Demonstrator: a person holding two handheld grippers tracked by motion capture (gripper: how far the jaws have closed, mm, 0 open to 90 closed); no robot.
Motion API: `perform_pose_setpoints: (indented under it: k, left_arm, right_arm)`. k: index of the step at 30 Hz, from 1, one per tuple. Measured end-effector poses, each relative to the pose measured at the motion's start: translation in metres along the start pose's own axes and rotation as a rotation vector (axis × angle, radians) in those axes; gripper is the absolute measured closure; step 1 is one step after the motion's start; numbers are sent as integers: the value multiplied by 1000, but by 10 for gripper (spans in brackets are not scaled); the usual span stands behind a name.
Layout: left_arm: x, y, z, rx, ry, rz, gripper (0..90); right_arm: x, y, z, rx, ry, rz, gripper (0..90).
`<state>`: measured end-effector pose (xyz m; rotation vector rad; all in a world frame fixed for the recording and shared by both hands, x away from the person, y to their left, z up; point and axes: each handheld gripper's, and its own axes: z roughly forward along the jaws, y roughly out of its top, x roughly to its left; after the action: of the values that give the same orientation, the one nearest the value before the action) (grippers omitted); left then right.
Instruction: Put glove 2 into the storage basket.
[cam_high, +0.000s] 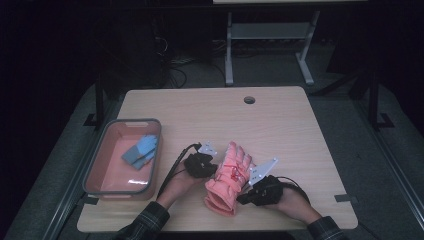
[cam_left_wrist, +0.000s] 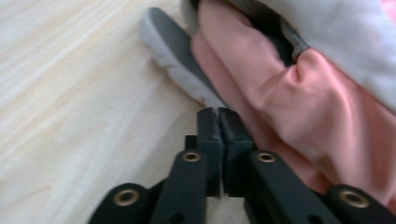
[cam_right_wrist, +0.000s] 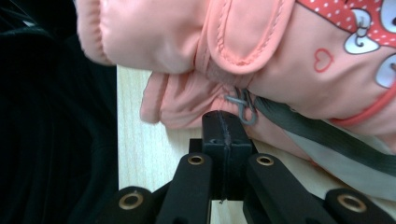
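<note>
Work: pair of pink gloves (cam_high: 229, 179) stacked mid-table, flanked on both sides, probably for a lift toward the tub (cam_high: 98, 165).
Left gripper (cam_high: 211, 165): jaws together at the glove's edge, tips just beside the pink fabric (cam_left_wrist: 299, 102); nothing seen pinched between them.
Right gripper (cam_high: 246, 196): jaws pressed together near the cuff and small hook (cam_right_wrist: 243, 108); whether fabric is caught, cannot tell.
Tub: left of the gloves, already holding blue gloves (cam_high: 141, 151), hence likely the drop spot.
Table (cam_high: 300, 130): otherwise bare wood.

One pair of padded pink winter gloves (cam_high: 229, 179), one folded blue cloth glove (cam_high: 140, 151), one grey-rimmed pink plastic tub (cam_high: 98, 164).
</note>
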<state>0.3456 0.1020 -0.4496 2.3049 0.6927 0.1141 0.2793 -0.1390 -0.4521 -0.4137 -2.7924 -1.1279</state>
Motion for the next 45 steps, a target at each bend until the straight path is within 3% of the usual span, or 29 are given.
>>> perform_pose_setpoints:
  k: [3,5,8,12,15,17,22,32,38,45]
  left_arm:
    - [4,0,-12,-6,20,-23,780]
    - [7,1,-24,-17,22,-48,725]
    - [7,5,-36,-30,34,-70,593]
    - [5,11,-52,-54,35,-91,405]
    - [2,16,-59,-79,0,-101,277]
    - [-1,20,-60,-107,-50,-109,237]
    - [-10,31,-50,-81,-87,-75,182]
    - [-18,35,-15,-28,-118,-82,138]
    - [-11,24,4,7,-148,-110,125]
    - [-4,14,18,20,-216,-184,125]
  right_arm:
    - [0,0,-13,-22,-21,31,900]
    - [-2,0,-26,-59,-43,79,900]
    - [-10,2,-45,-115,-104,105,900]
    - [-18,9,-54,-174,-166,123,900]
    - [-23,14,-49,-194,-189,134,900]
    - [-25,15,-45,-185,-196,135,900]
    - [-31,14,-34,-158,-221,155,900]
    - [-32,10,-14,-88,-230,164,900]
    - [-32,8,-8,-68,-241,158,900]
    - [-30,7,-4,-53,-255,159,900]
